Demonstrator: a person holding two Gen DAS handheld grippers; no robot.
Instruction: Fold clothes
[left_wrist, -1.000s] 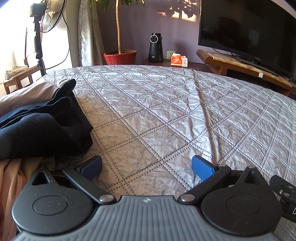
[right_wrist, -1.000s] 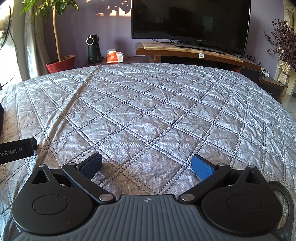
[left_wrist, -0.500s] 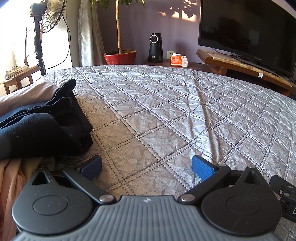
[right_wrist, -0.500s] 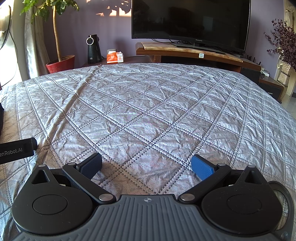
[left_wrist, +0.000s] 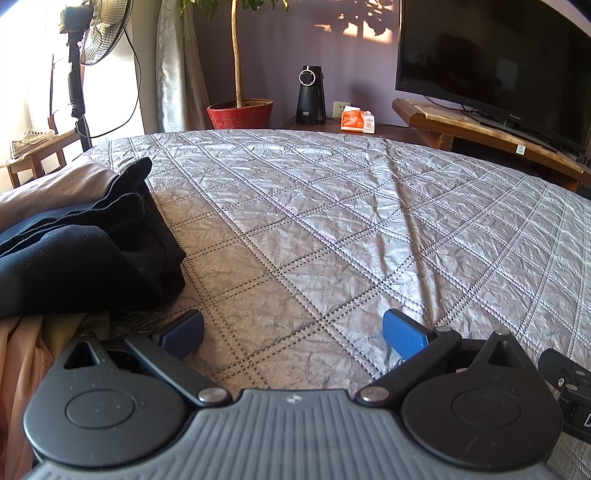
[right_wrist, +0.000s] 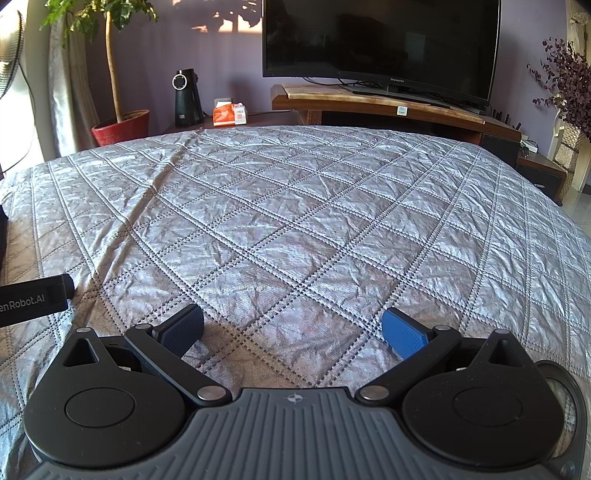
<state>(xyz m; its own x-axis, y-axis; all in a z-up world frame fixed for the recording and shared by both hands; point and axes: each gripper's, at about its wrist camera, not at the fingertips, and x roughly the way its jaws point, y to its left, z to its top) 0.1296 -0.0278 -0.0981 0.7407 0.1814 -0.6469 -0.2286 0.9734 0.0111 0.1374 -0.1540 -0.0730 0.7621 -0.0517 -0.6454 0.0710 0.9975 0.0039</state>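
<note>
A dark navy garment (left_wrist: 85, 254) lies bunched in thick folds on the left of the quilted silver bedspread (left_wrist: 351, 229), on top of pale pink and cream cloth (left_wrist: 18, 354). My left gripper (left_wrist: 291, 334) stands open just right of that pile, low over the quilt, with nothing between its blue pads. In the right wrist view my right gripper (right_wrist: 291, 332) is open too, over bare bedspread (right_wrist: 295, 221). A black part of the left gripper's body (right_wrist: 33, 301) shows at that view's left edge.
Beyond the bed's far edge stand a red plant pot (left_wrist: 240, 112), a black speaker (left_wrist: 312, 96), an orange tissue box (left_wrist: 356, 120) and a TV (right_wrist: 380, 48) on a wooden stand (right_wrist: 388, 107). A fan (left_wrist: 99, 33) stands far left.
</note>
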